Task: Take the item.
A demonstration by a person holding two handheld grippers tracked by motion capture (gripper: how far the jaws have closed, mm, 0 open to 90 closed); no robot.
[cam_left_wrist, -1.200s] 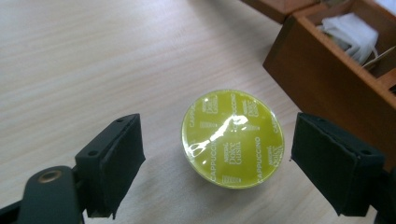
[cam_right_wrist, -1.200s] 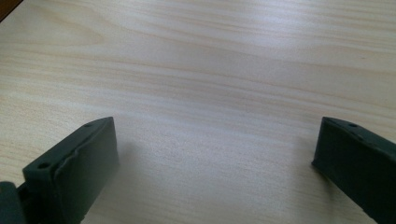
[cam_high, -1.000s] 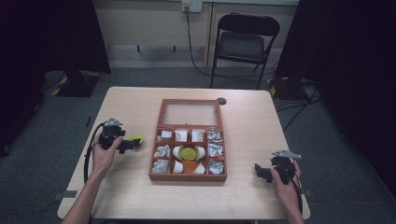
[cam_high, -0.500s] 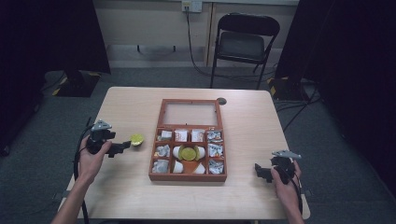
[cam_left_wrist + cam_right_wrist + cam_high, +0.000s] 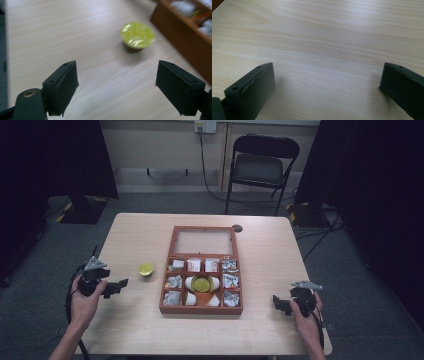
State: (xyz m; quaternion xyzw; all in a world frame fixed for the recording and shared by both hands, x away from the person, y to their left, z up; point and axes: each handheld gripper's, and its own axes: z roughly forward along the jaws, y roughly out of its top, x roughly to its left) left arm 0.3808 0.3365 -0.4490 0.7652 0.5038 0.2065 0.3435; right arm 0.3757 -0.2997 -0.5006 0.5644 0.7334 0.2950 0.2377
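Backing off: left gripper (image 5: pixel 116 287) now sits well clear of the yellow-lidded capsule (image 5: pixel 146 269) left standing on the bench (image 5: pixel 130 240) beside the wooden box (image 5: pixel 201 309), jaws apart, empty. Right gripper (image 5: pixel 278 303) idle, jaws apart too. Capsule looks delivered.

Wooden table (image 5: pixel 270 250), light grain, rectangular, on grey carpet (image 5: pixel 150 205).
Small dark round disc (image 5: pixel 237 228) on tabletop just beyond far right corner of box, apart from it.
Black folding chair (image 5: pixel 260 167) behind table, seat facing table, standing on carpet.
Wall socket (image 5: pixel 205 126) on pale back wall; black cable (image 5: pixel 204 160) hanging from it to floor beside chair.
Dark curtains (image 5: pixel 50 160) at left and right of room.
Dark stand base (image 5: pixel 82 210) on floor at far left, yellow-black tape at corners.
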